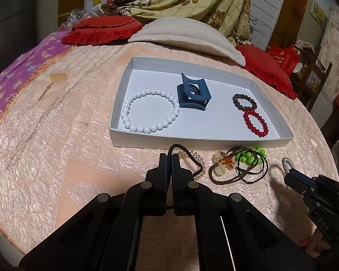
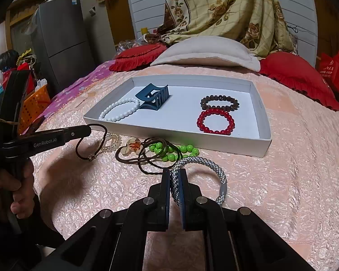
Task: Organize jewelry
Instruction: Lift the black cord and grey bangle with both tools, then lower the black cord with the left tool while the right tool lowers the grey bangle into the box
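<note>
- Left wrist view: the left gripper (image 1: 169,158) has its jaws closed on a thin dark hair tie (image 2: 91,140), which loops out ahead of the tips and hangs clear of the bed (image 1: 56,124).
- Right wrist view: the right gripper (image 2: 174,176) has its jaws clamped on the silver woven bracelet (image 2: 201,164); the rest of its hoop arcs to the right of the jaws, ending in a grey clasp.
- Ahead of both jaws lies the white tray (image 1: 201,139), holding a white bead bracelet (image 1: 150,110), blue hair claw (image 1: 193,94), brown bead bracelet (image 1: 244,101) and red bead bracelet (image 1: 256,122).
- Between jaws and tray lie a cord necklace (image 2: 147,155), green beads (image 2: 180,151) and a pearl hair tie (image 2: 111,143).
- Handling, judged: the tie is light, limp and elastic; grip anywhere on the band. The woven bracelet appears semi-stiff; grip mid-band, away from the clasp.
</note>
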A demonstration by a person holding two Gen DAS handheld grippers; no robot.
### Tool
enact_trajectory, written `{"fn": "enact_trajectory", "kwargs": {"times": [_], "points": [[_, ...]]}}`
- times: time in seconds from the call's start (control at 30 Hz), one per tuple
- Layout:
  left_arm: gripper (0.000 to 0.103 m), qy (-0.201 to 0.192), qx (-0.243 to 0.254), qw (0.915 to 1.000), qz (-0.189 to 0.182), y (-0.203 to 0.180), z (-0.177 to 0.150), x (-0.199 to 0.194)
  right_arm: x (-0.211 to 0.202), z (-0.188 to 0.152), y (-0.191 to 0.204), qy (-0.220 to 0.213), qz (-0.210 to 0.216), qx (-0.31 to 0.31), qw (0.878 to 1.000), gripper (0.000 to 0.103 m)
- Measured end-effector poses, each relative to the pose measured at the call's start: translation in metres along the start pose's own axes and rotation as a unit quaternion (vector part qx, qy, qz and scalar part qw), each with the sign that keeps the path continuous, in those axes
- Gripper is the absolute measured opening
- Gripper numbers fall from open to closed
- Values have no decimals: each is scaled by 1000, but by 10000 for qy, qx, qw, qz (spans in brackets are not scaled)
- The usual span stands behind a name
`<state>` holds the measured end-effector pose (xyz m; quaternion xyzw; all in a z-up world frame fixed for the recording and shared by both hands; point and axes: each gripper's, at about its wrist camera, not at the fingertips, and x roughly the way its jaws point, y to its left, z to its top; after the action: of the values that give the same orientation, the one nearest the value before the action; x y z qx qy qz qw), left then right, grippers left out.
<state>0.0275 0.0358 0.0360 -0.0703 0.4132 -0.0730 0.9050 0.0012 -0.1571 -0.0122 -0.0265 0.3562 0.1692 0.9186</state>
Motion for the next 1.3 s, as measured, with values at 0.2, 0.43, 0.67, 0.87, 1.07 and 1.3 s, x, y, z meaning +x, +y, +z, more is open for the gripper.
{"fn": "enact_trajectory", "kwargs": {"times": [0.2, 0.43, 0.67, 0.87, 1.07, 1.3], "points": [[2, 27, -4, 10000, 26, 0, -1, 2, 0, 0, 0, 0, -13, -11, 10000, 6], [2, 29, -10, 10000, 44, 1, -1, 2, -1, 0, 0, 8, -27, -28, 10000, 6], [2, -30, 26, 9999, -100, 2, 0, -7, -5, 4, -3, -97, -18, 51, 9999, 6], [2, -230, 17, 9991, -353, -4, 21, -32, -12, 23, -6, -329, 97, 178, 9993, 6], [2, -512, 21, 9963, -683, -23, 60, -51, -11, 67, -9, -604, 161, 189, 9979, 6], [2, -380, 58, 9934, -1080, -50, 90, -10, 18, 90, -23, -604, 48, 410, 9973, 6]]}}
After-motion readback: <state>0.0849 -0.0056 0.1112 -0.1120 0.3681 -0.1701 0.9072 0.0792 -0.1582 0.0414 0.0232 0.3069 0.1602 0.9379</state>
